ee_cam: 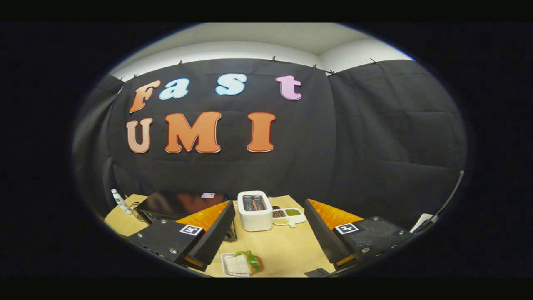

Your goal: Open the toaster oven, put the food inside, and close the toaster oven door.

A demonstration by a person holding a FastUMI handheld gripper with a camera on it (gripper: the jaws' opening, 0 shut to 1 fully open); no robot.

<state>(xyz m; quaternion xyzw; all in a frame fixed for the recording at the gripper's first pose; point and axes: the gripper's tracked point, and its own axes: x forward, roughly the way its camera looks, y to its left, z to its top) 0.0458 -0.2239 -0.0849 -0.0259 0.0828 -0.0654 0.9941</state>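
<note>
Gripper (266, 233) held wide open, empty — well short of black toaster oven (175, 205). Risked clipping sandwich (245, 263) below — or white toaster (255, 210) ahead — reaching across.

Recording booth: black cloth wall (374, 137), wooden table (287, 250) of kitchenware.
</note>
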